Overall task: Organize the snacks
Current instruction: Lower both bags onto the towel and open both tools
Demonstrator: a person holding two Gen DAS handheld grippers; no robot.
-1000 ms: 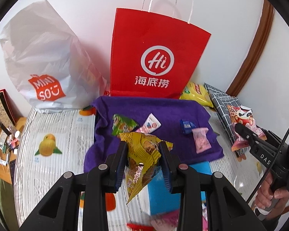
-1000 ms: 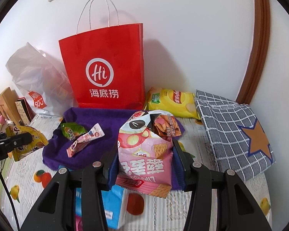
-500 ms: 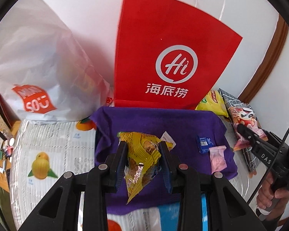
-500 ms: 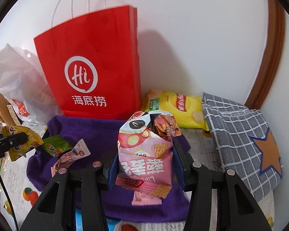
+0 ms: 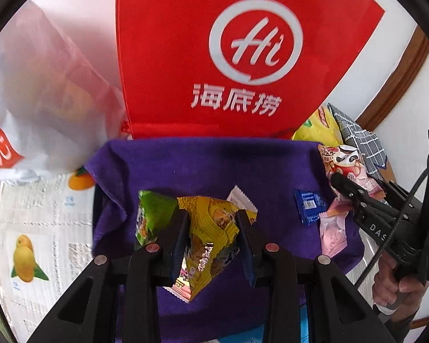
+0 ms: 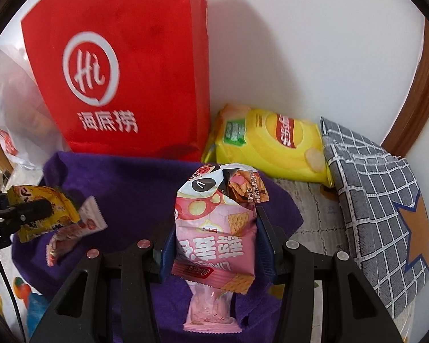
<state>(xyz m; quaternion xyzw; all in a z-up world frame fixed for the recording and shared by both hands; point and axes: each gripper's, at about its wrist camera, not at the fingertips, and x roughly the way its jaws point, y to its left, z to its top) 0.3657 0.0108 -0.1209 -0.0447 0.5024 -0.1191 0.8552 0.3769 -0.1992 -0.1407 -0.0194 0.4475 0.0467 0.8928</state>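
Note:
My left gripper is shut on a yellow snack packet, held above the purple cloth. A green packet, a white-and-red packet, a blue packet and a small pink packet lie on that cloth. My right gripper is shut on a pink cracker bag, over the cloth's right part; another pink packet lies under it. The left gripper with its yellow packet shows at the left of the right wrist view. The right gripper appears at the right of the left wrist view.
A red paper bag stands against the wall behind the cloth, a white plastic bag to its left. A yellow chip bag and a grey checked pouch lie to the right. A fruit-print table cover lies underneath. A hand holds the right gripper.
Both grippers have moved forward and down toward the purple cloth and the red bag, which now fill more of each view. Each still holds its packet.

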